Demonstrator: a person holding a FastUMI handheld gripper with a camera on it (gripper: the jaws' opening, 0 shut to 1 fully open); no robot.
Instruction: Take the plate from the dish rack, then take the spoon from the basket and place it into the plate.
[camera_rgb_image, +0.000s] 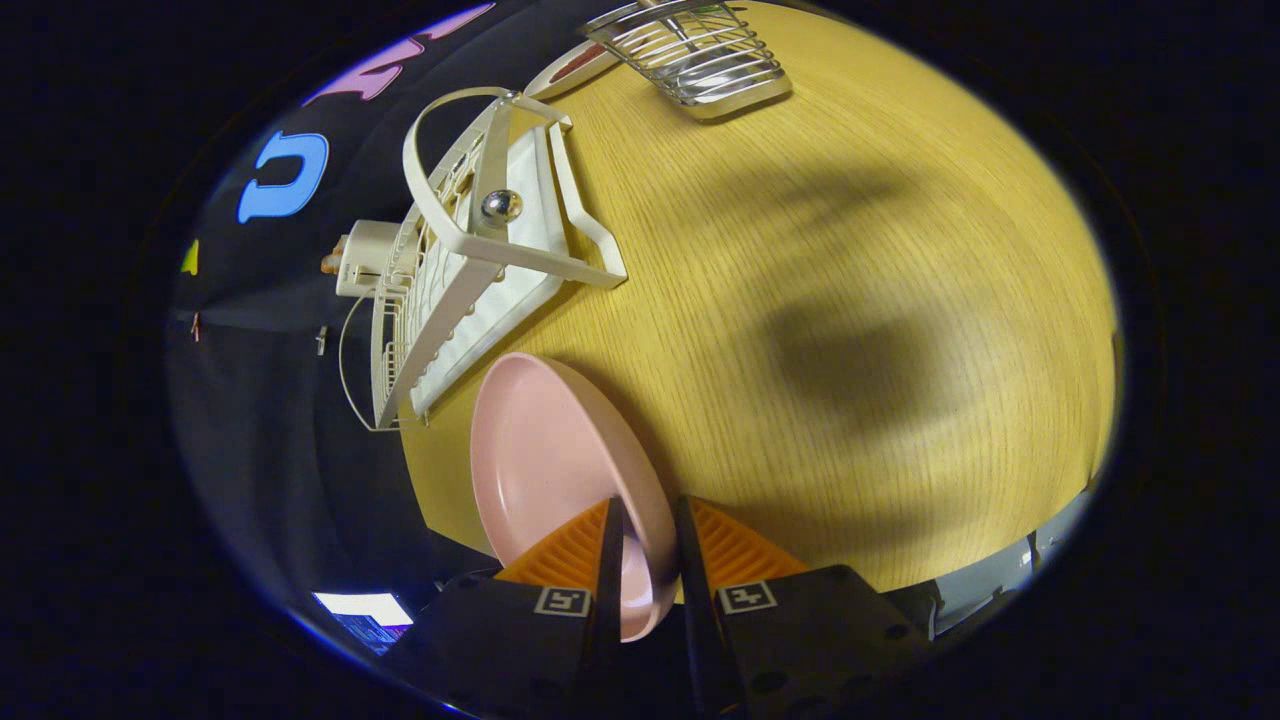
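A pink plate (545, 455) is held on edge between my fingers, its rim pinched by both. My gripper (645, 550) is shut on that rim, with the plate's hollow face turned toward the rack side. The plate hangs just above the wooden table (850, 250). Beyond the plate lies the white dish rack (480, 260), seen tilted because my view is rolled. Farther off, past the rack, stands a wire basket (695, 50) with a handle sticking up inside it; I cannot make out the spoon itself.
A second plate's rim (575, 68) peeks out between the rack and the basket. A dark shadow falls across the table's middle. The table's edge runs close to the plate, with the booth's black cloth behind the rack.
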